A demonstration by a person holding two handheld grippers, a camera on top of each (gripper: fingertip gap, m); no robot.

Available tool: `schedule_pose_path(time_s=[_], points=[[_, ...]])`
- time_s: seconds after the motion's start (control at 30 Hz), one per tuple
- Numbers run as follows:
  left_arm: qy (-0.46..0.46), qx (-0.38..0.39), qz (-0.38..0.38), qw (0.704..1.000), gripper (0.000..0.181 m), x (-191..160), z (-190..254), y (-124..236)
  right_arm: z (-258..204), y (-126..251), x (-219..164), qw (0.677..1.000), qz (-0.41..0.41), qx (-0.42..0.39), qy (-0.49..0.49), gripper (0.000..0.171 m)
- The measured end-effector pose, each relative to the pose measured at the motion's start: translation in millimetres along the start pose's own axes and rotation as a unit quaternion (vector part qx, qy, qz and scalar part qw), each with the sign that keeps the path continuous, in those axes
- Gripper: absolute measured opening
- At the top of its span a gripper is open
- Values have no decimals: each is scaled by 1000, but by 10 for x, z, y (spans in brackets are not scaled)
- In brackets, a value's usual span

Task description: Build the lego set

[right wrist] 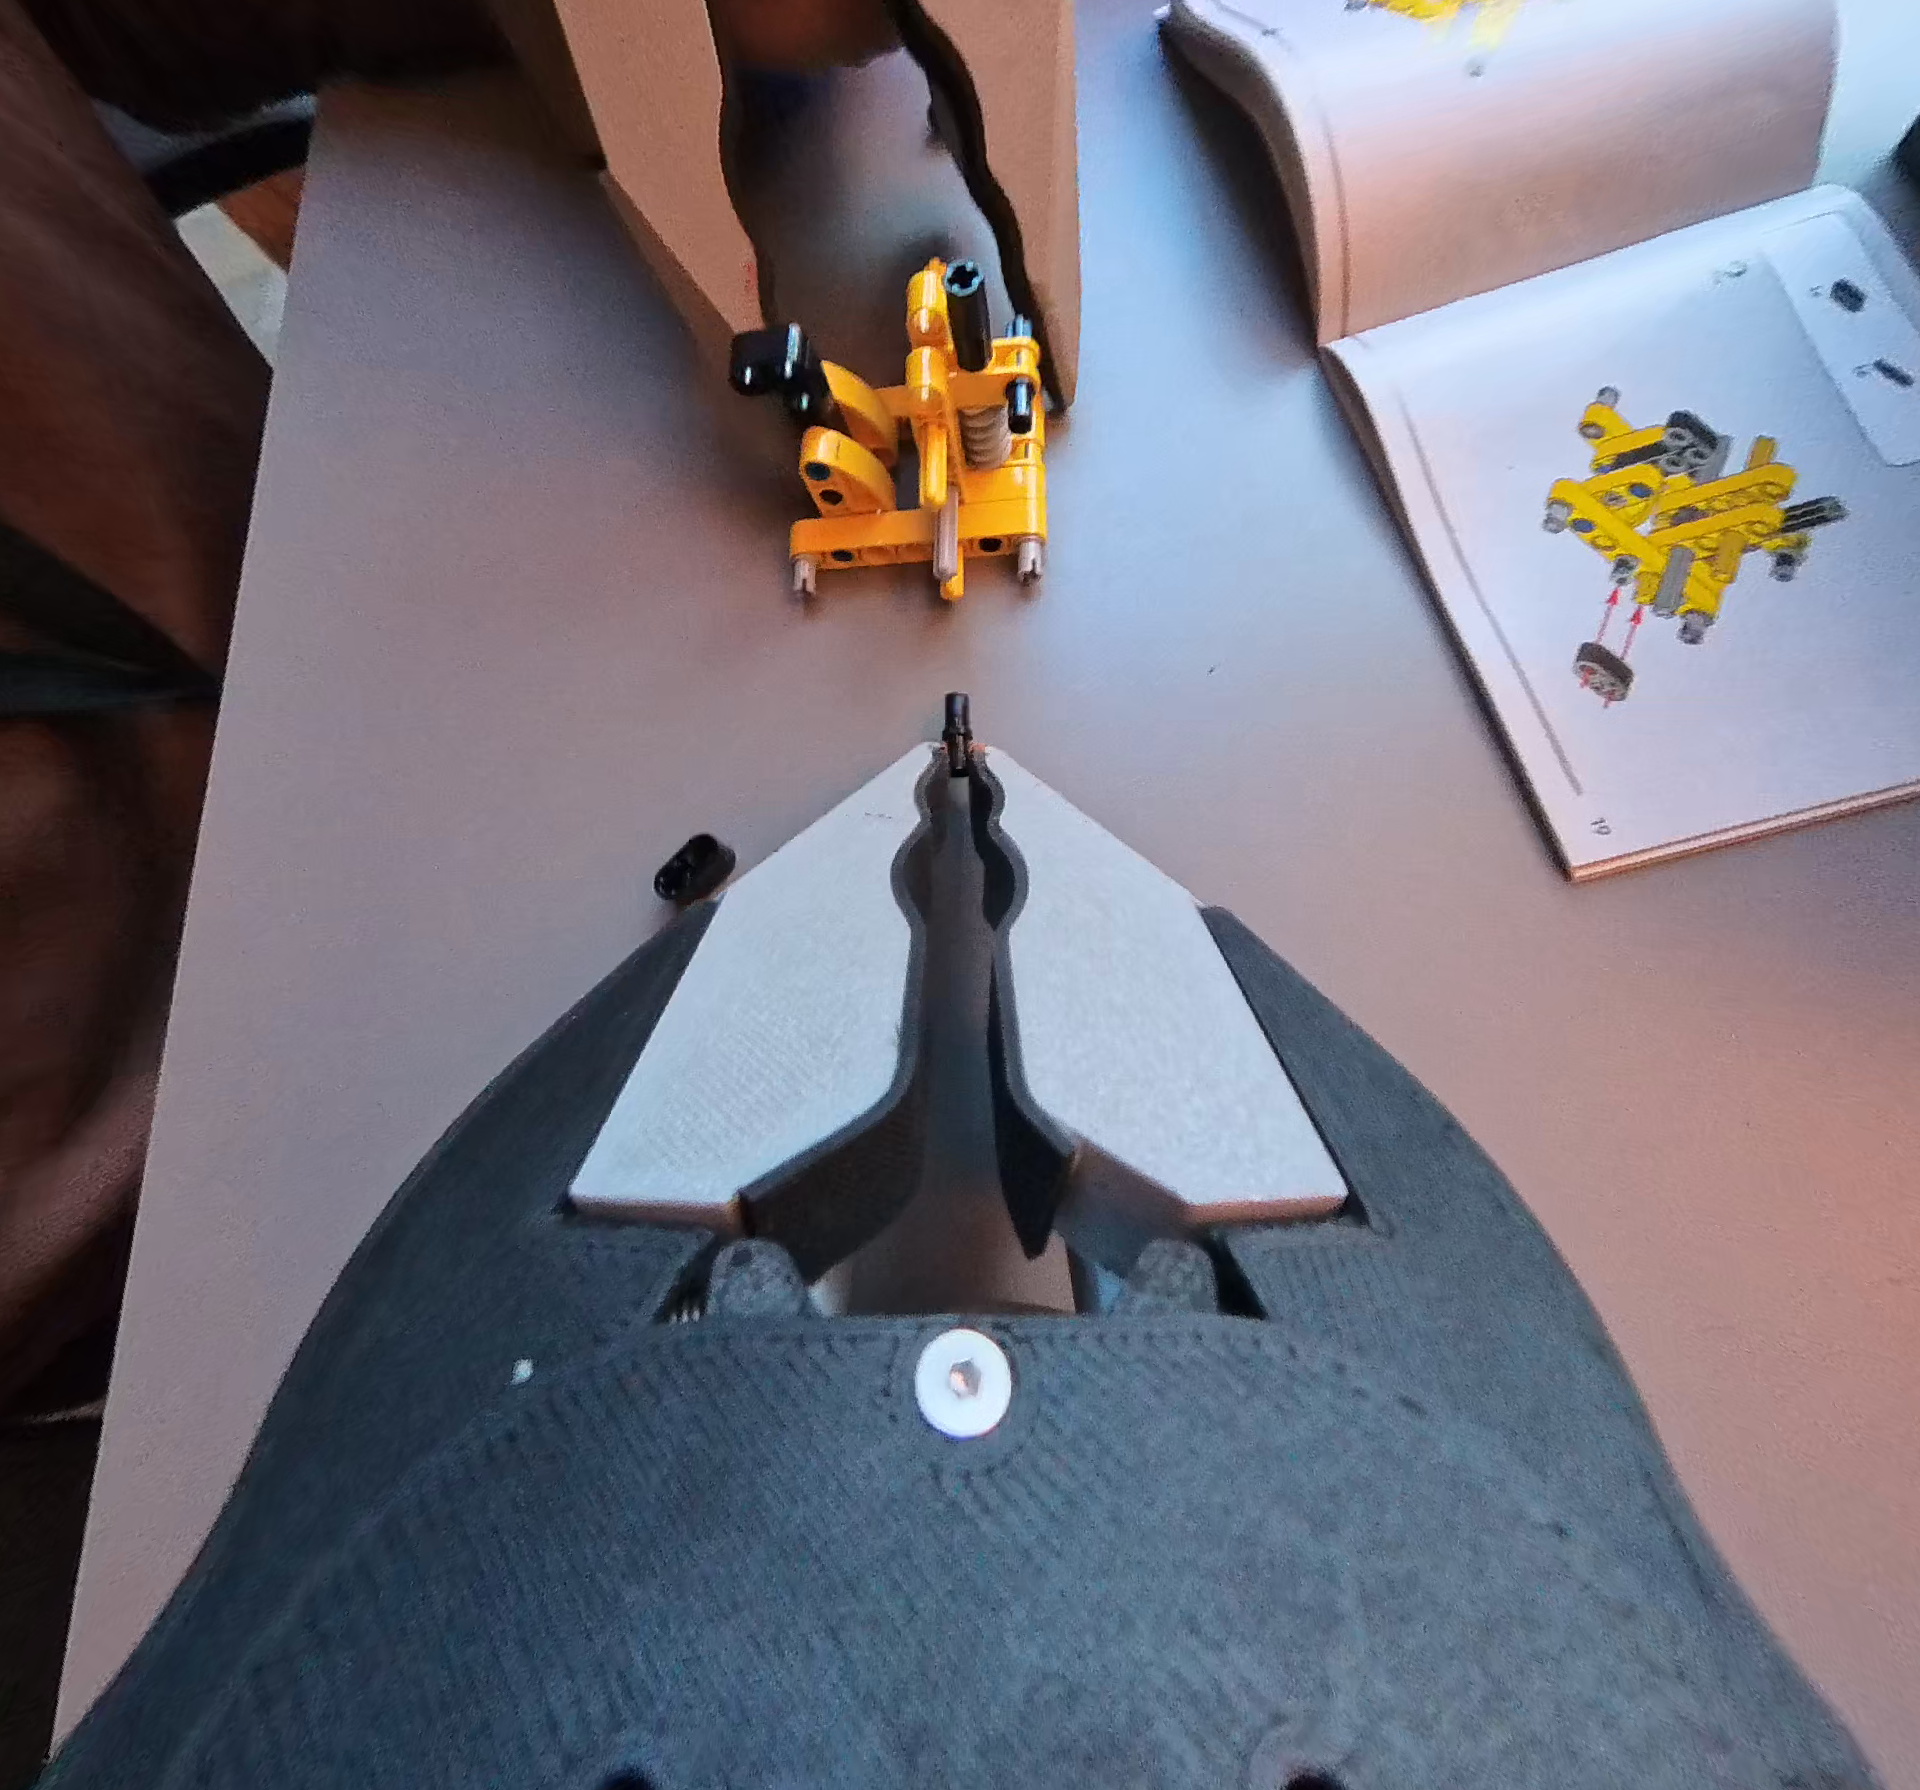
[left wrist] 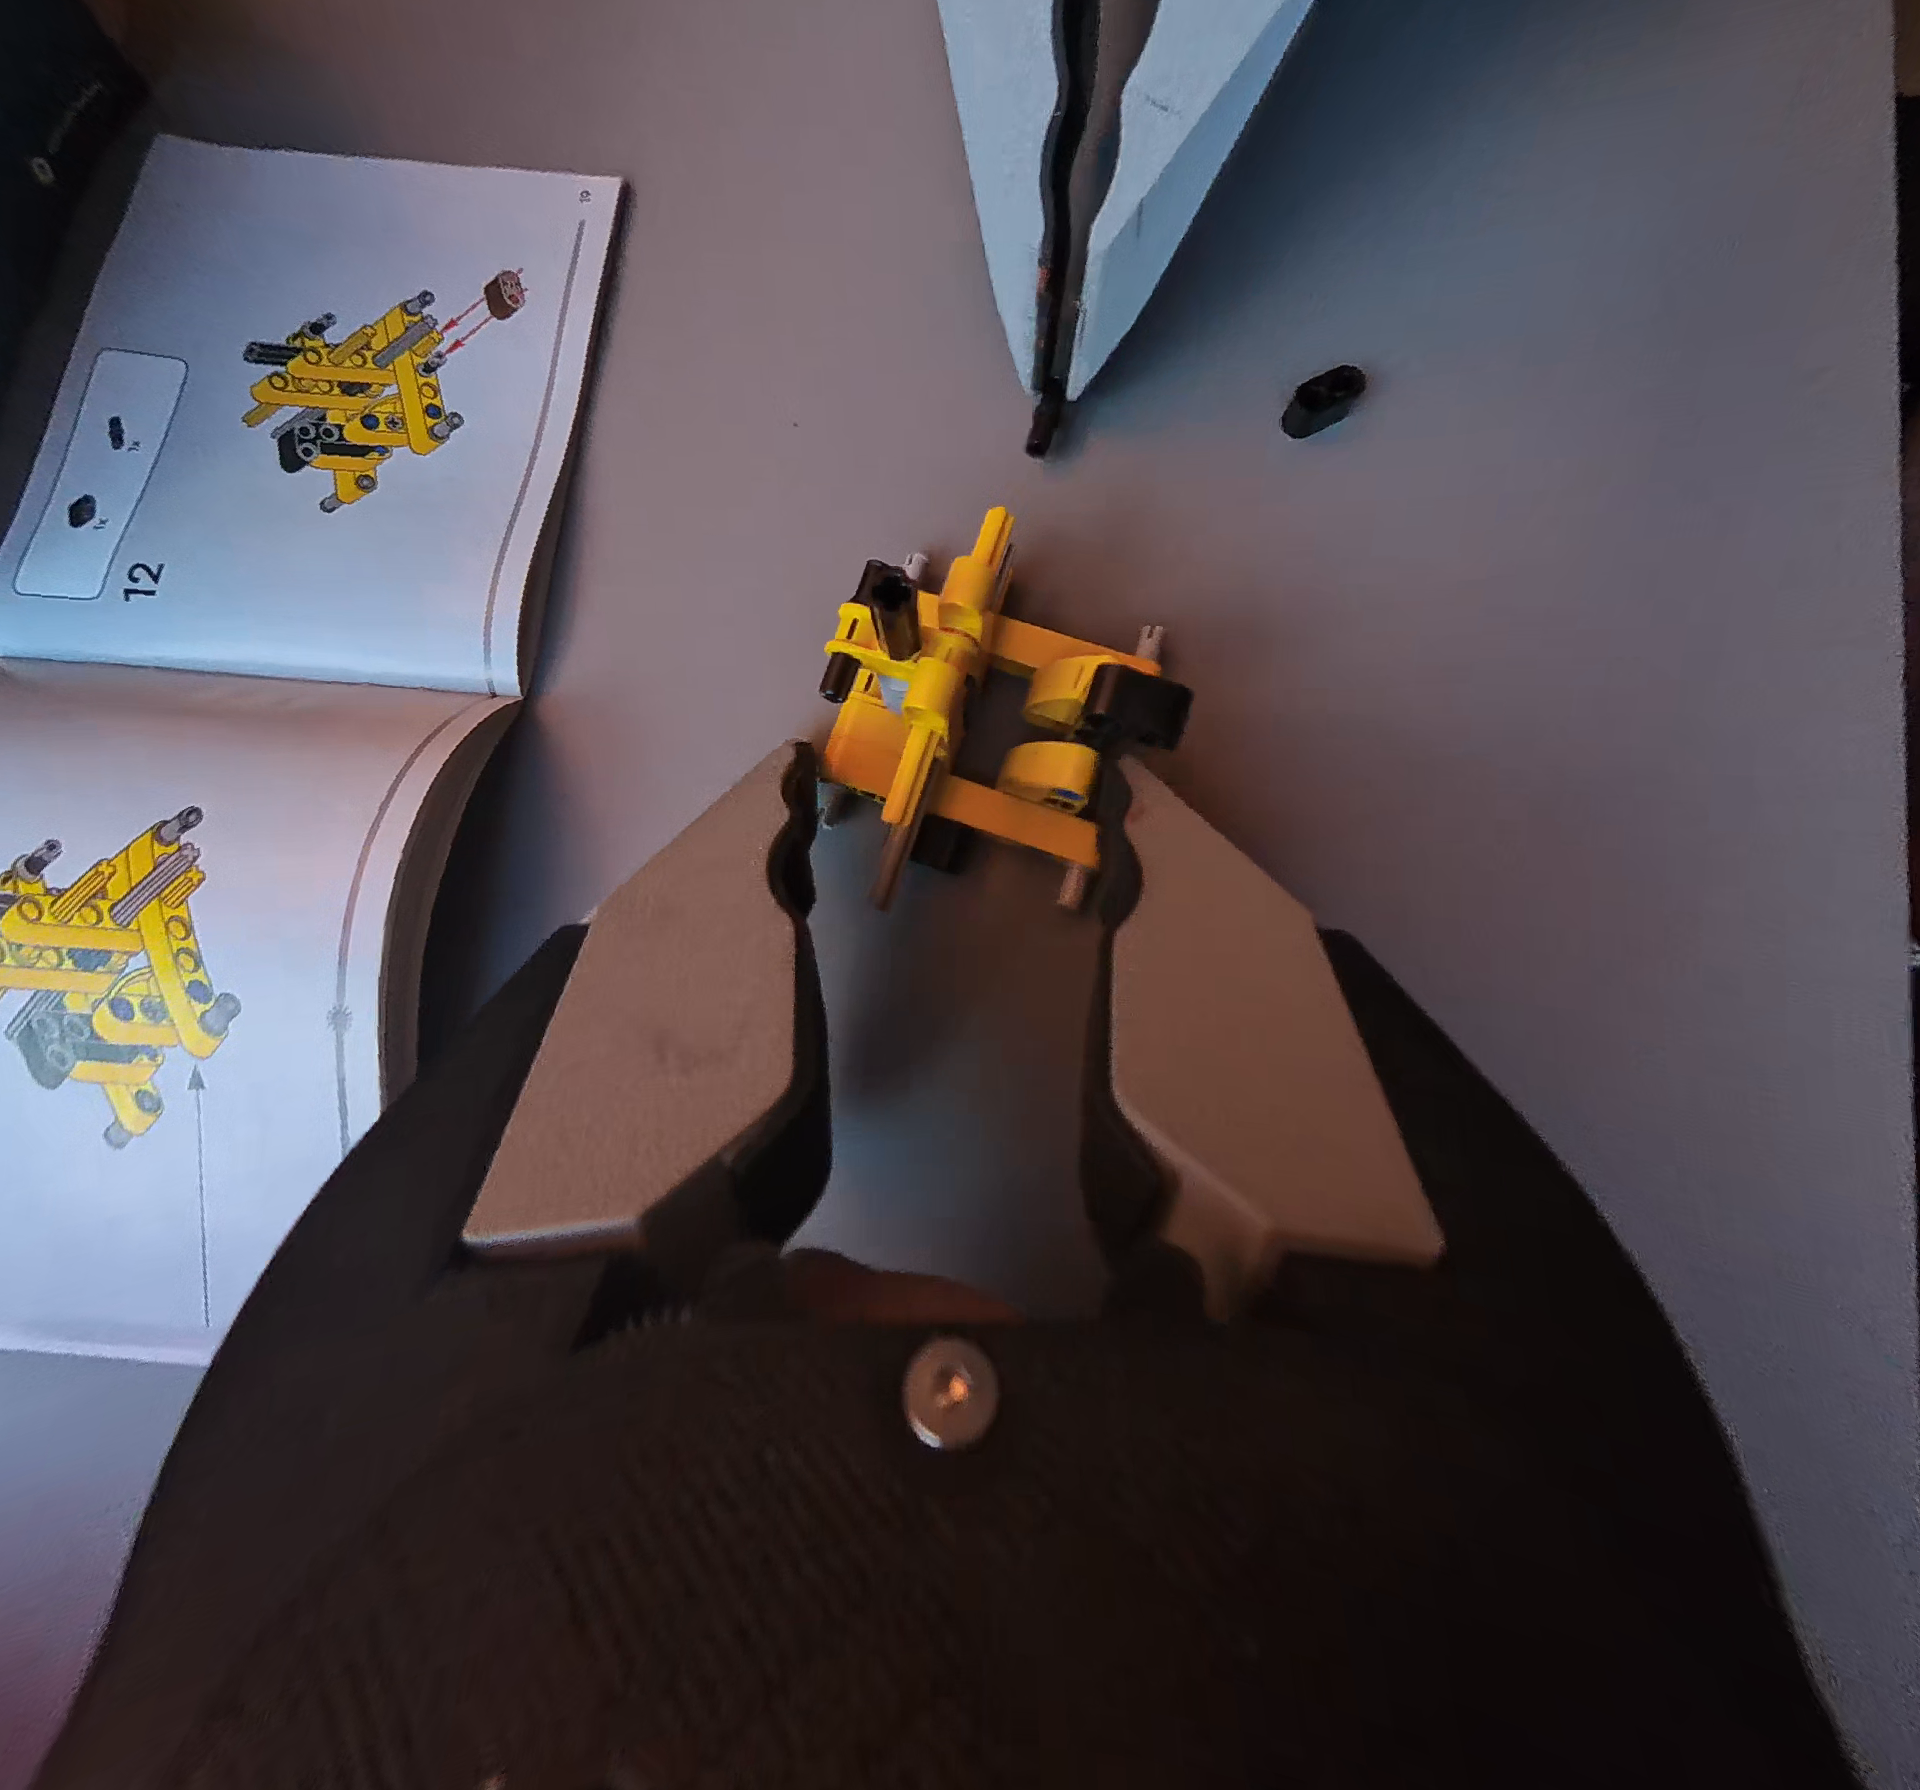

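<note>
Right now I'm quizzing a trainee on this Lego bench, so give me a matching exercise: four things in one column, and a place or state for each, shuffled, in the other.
Things:
1. yellow model
2. black pin
3. loose black piece
4. instruction booklet

Places or states:
A. lying alone on the table, touched by nothing
B. open flat at the table's edge
C. pinched at the tip of the right gripper
D. between the spread fingers of the left gripper

Pairs: 1-D, 2-C, 3-A, 4-B
</note>
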State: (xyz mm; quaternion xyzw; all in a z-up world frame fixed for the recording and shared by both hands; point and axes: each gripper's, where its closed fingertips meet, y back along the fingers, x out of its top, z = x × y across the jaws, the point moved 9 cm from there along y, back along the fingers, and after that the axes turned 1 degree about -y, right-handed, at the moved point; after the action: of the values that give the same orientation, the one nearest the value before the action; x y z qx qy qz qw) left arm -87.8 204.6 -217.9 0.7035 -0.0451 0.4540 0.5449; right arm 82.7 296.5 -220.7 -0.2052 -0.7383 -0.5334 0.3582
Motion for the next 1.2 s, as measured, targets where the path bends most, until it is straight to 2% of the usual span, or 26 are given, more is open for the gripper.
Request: schedule_pose_path(time_s=[0.33, 0.53, 0.67, 0.93, 1.2], points=[[8, -42, 32, 999, 50, -22, -87, 0, -7, 30, 51, 999, 41, 1, -22, 0], [1, -68, 74, 995, 50, 10, -76, 69, 45, 107, 59, 993, 83, 26, -75, 0], [-13, -74, 90, 993, 50, 41, -55, 79, 11, 115, 74, 992, 93, 38, -75, 0], [-109, -74, 157, 979, 50, 101, 88, 161, -48, 102, 93, 992, 94, 53, -65, 0], [-130, -51, 242, 960, 50, 159, 69, 261, -51, 172, 123, 989, 116, 58, -70, 0]])
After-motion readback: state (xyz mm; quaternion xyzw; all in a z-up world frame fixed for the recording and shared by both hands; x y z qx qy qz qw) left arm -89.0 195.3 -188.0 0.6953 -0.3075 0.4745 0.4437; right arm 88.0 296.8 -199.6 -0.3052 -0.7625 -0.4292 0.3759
